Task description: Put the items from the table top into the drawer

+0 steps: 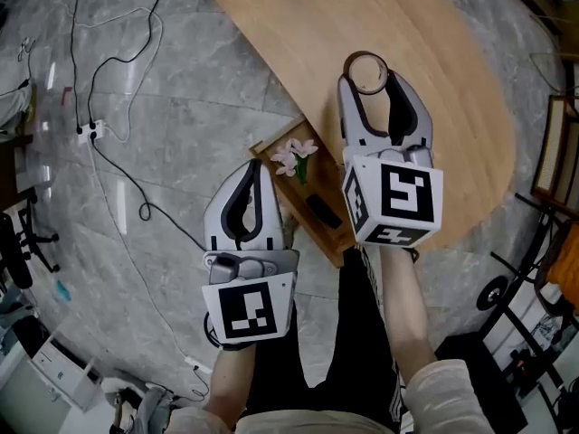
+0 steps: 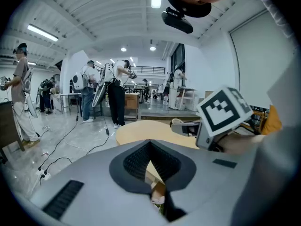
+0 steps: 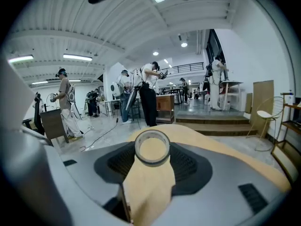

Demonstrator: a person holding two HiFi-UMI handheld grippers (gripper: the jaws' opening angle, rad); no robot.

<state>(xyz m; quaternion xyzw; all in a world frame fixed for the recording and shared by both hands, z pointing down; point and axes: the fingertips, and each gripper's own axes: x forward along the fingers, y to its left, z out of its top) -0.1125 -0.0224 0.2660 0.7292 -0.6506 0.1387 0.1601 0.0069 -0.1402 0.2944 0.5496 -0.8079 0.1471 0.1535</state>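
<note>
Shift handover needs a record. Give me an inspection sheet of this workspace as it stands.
Surface: rounded wooden table top, with an open drawer at its near edge.
Job's things: ring held over the table; pink flowers and a dark object lie in the drawer.
Clutter: nothing seen on the visible table top.
Grippers: right gripper shut on the ring; left gripper shut, empty, beside the drawer.
Cables: black cables and a power strip on the floor.
Surroundings: grey marble floor; people standing in the hall beyond.
</note>
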